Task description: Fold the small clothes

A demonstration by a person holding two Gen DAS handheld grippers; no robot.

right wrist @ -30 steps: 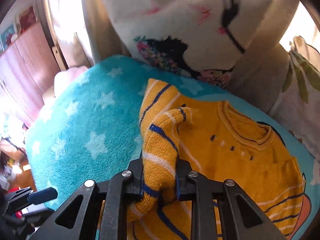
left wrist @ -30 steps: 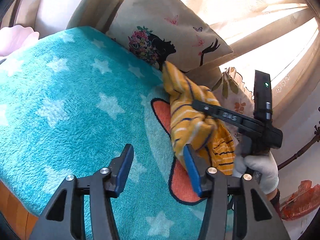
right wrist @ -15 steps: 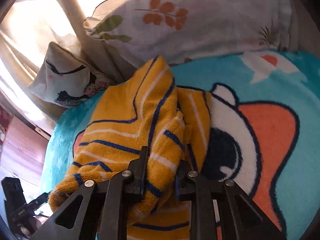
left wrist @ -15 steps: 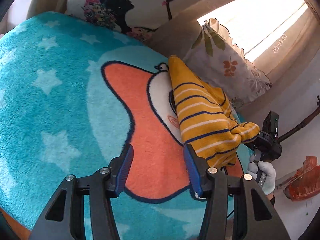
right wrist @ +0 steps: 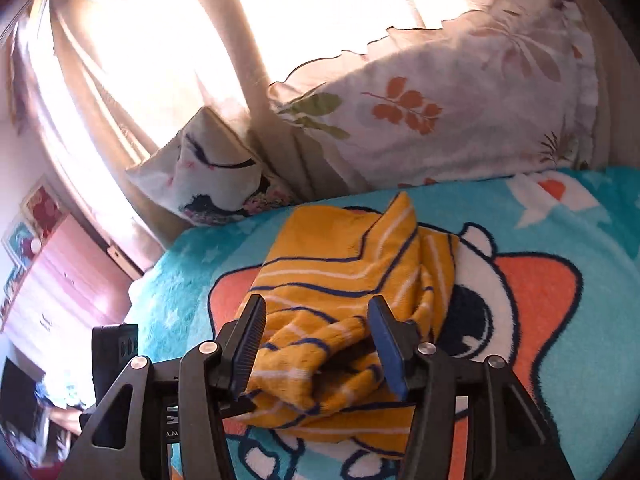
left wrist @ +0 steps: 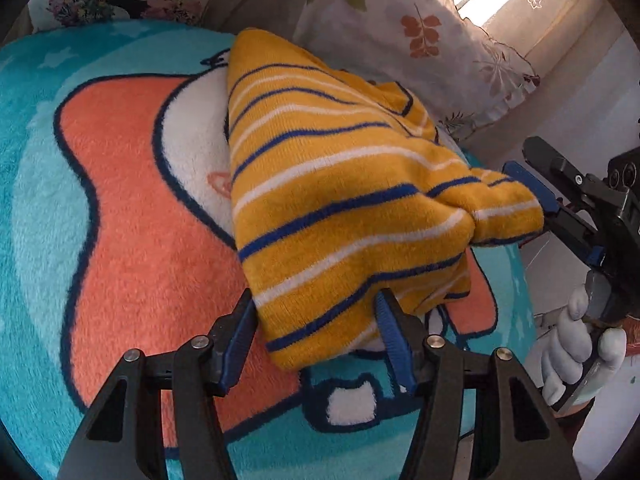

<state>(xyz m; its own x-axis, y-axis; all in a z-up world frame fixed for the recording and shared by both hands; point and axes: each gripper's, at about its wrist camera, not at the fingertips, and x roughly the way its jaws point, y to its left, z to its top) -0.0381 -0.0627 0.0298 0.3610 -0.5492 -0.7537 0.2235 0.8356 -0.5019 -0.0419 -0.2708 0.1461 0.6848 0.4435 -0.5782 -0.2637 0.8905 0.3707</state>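
Two pillows [right wrist: 440,112] line the blanket's [left wrist: 120,220] far edge. The striped yellow sweater [left wrist: 340,200] lies bunched; both grippers' fingers [left wrist: 316,340] [right wrist: 316,340] gape, gripping nothing.

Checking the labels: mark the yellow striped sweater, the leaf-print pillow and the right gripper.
yellow striped sweater [left wrist: 340,216], left wrist view, striped top layer.
leaf-print pillow [right wrist: 460,120], right wrist view, its face.
right gripper [right wrist: 316,344], right wrist view, between open fingertips.

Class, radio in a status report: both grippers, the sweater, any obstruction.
Left gripper open, straddling sweater edge. Right gripper open around its bunched sleeve. Sweater folded on blanket. No obstruction seen.
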